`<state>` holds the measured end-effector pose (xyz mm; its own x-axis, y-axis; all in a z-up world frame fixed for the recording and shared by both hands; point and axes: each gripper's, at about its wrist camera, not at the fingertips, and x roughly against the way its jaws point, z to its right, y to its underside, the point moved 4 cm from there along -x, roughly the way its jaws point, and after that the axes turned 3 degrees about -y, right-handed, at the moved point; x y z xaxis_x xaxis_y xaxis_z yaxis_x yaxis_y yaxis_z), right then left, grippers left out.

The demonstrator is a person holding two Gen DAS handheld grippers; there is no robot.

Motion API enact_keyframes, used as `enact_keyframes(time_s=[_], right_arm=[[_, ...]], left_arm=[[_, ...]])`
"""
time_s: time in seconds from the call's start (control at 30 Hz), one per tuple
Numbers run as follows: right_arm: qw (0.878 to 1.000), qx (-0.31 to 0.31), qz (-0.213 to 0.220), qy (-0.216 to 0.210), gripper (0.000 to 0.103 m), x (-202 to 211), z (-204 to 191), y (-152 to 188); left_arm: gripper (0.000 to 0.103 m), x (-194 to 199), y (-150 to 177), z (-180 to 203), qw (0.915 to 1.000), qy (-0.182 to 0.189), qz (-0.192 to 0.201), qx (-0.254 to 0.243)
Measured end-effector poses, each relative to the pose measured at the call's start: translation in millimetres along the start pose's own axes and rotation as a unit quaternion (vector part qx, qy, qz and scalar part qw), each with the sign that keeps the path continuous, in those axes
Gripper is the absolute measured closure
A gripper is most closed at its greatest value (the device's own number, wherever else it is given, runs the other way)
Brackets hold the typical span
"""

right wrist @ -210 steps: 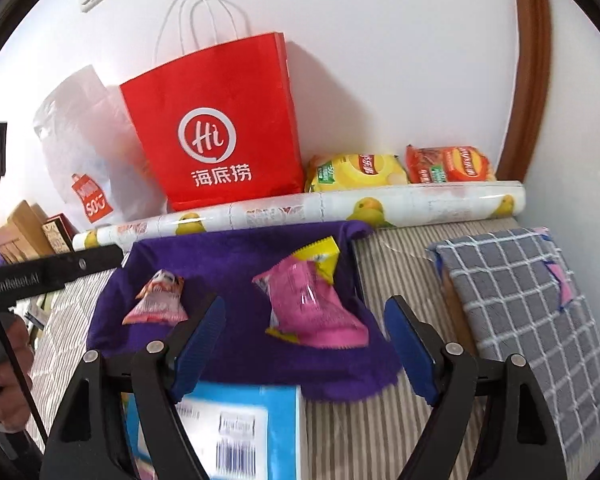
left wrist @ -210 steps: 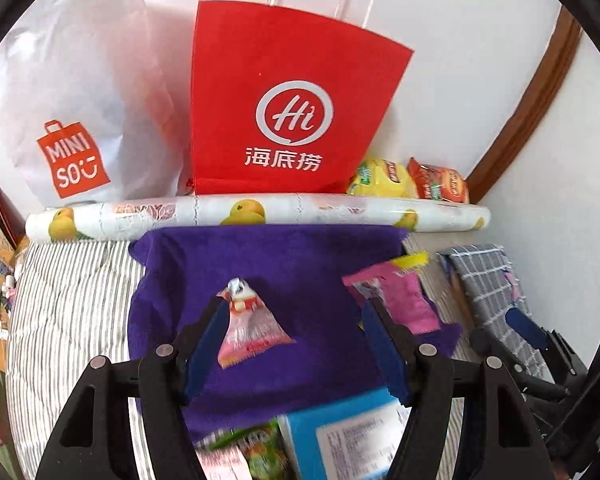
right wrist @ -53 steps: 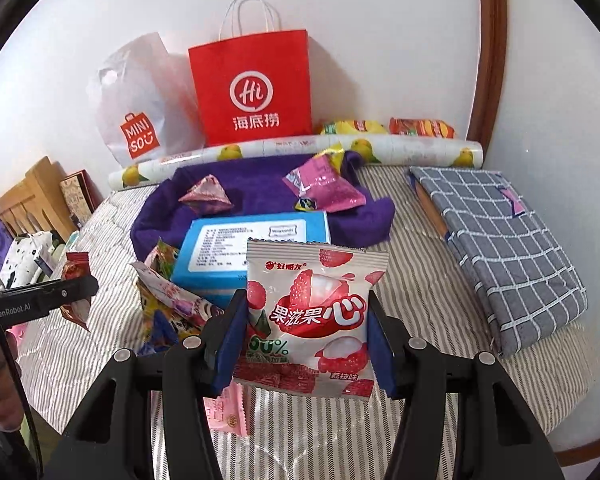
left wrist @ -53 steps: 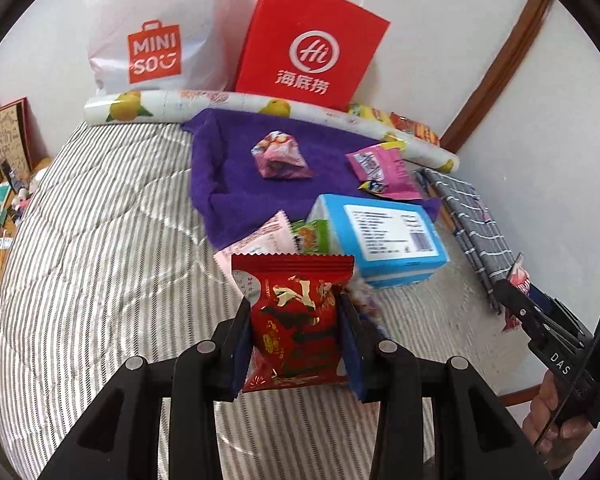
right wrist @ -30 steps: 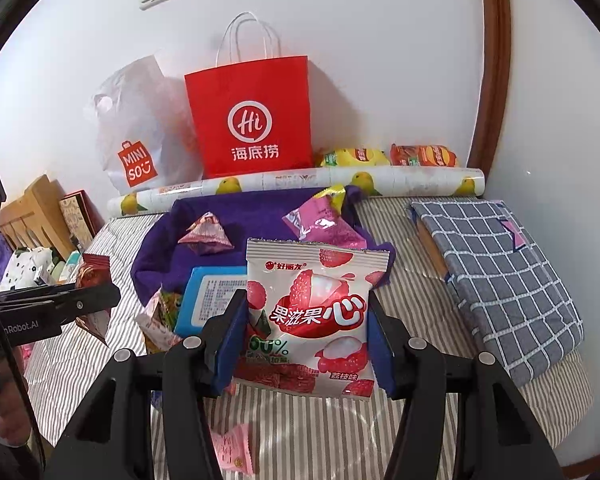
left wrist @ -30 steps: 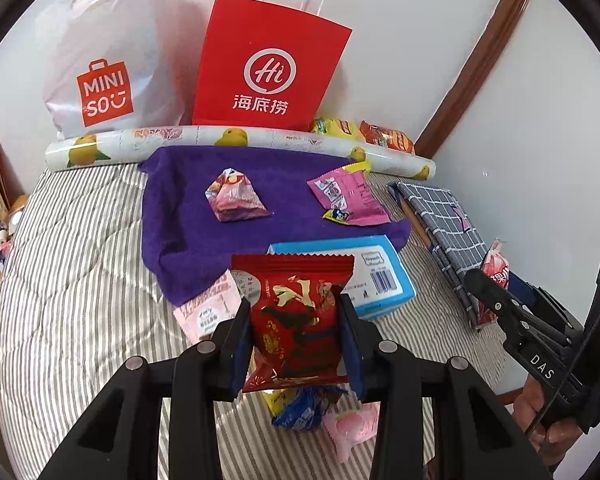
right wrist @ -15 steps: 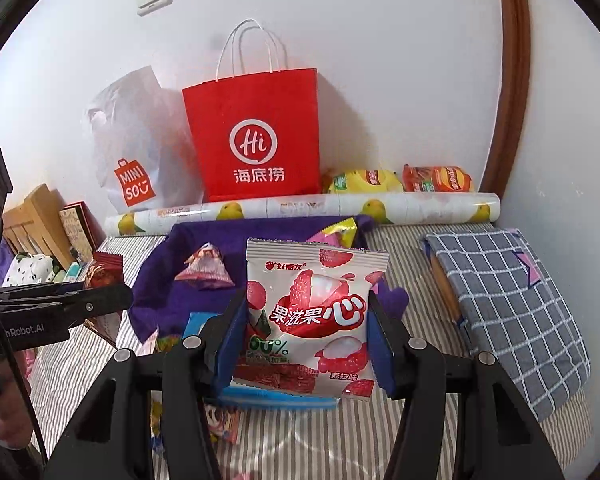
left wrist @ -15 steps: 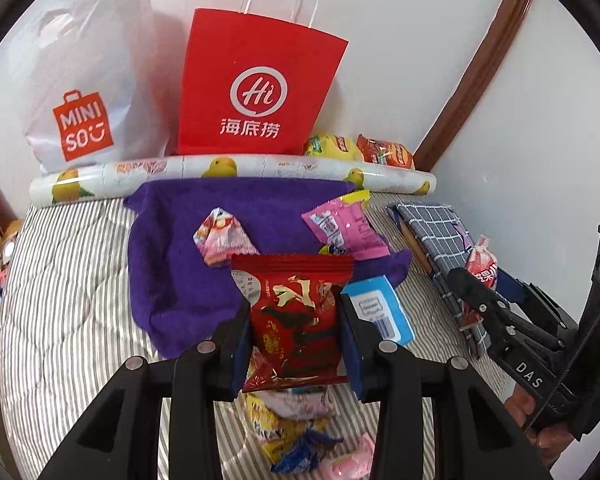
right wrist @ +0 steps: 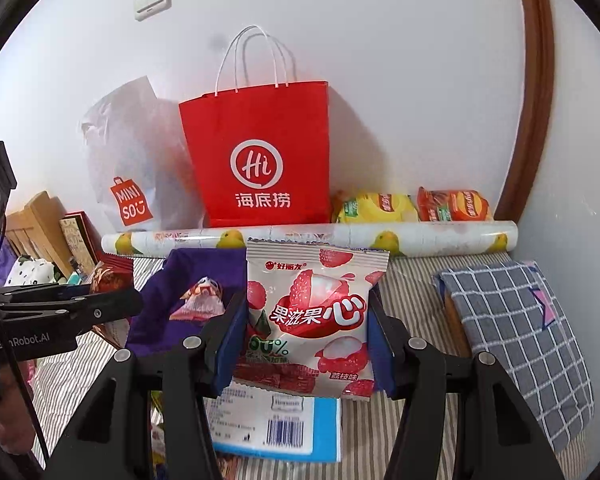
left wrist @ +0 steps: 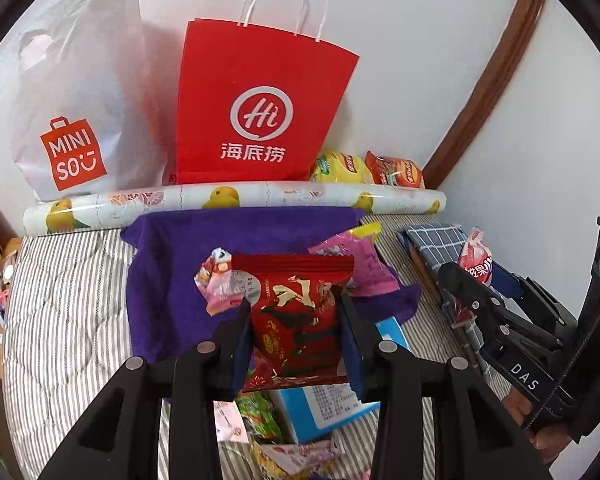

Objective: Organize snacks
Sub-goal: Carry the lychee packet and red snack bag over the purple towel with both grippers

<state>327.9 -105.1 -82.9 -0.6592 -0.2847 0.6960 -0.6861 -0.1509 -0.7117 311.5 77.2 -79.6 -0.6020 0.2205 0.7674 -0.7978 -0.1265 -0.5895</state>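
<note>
My left gripper (left wrist: pixel 296 320) is shut on a dark red snack packet (left wrist: pixel 296 320) and holds it above the purple towel (left wrist: pixel 168 280). My right gripper (right wrist: pixel 306 332) is shut on a white and pink lychee snack bag (right wrist: pixel 312 316), also held over the towel (right wrist: pixel 156 308). On the towel lie a small pink triangular packet (left wrist: pixel 216 284) and a magenta packet (left wrist: pixel 364 264). A blue box (right wrist: pixel 284 428) and several loose snacks (left wrist: pixel 260 416) lie on the striped bed below the grippers. The right gripper also shows in the left wrist view (left wrist: pixel 472 280).
A red paper bag (left wrist: pixel 256 108) and a white Miniso bag (left wrist: pixel 72 120) stand against the wall behind a printed roll (left wrist: pixel 236 200). Yellow and orange chip bags (right wrist: pixel 412 206) lie beside them. A checked grey cushion (right wrist: pixel 516 336) lies at the right.
Both grippers, each holding its packet, have moved forward toward the wall and lower over the towel. The bags and roll look larger and closer.
</note>
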Motion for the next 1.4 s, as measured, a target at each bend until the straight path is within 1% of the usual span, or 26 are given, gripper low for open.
enact_keyframes(time_s=[0.27,0.5,0.67,0.77,0.9,1.03,1.1,1.13,1.2,1.3,1.4], right_arm=[[1.000,0.012,0.003,-0.016,0.048,-26,-5,-23],[1.000,0.019,0.009,-0.013,0.048,-47,-3,-43],[0.999,0.034,0.011,-0.017,0.048,-61,-6,-54],[0.999,0.039,0.002,-0.017,0.048,-73,-7,-52],[0.999,0.032,-0.010,-0.024,0.048,-86,-2,-45],[0.999,0.036,-0.016,-0.030,0.048,-98,-4,-46],[0.999,0.043,-0.016,-0.030,0.048,-103,-6,-45],[0.998,0.045,-0.017,-0.030,0.048,-105,-7,-44],[0.998,0.050,-0.026,-0.034,0.048,-113,-7,-36],[0.997,0.048,-0.047,-0.033,0.048,-127,-5,-21],[0.997,0.042,-0.057,-0.038,0.048,-134,-2,-8]], left_arm=[[0.066,-13,-21,-13,0.9999,-0.010,0.004,0.010],[0.066,-25,-42,-25,0.9996,-0.018,0.009,0.018],[0.066,-32,-51,-30,0.9994,-0.024,0.014,0.019],[0.066,-39,-52,-33,0.9993,-0.026,0.011,0.024],[0.066,-52,-51,-38,0.9992,-0.030,0.001,0.027],[0.066,-64,-47,-41,0.9990,-0.035,-0.010,0.025],[0.066,-71,-46,-43,0.9987,-0.042,-0.016,0.025],[0.066,-75,-45,-46,0.9982,-0.051,-0.018,0.025],[0.066,-83,-42,-51,0.9970,-0.068,-0.025,0.026],[0.066,-92,-41,-58,0.9962,-0.069,-0.037,0.036],[0.066,-101,-39,-60,0.9956,-0.074,-0.045,0.036]])
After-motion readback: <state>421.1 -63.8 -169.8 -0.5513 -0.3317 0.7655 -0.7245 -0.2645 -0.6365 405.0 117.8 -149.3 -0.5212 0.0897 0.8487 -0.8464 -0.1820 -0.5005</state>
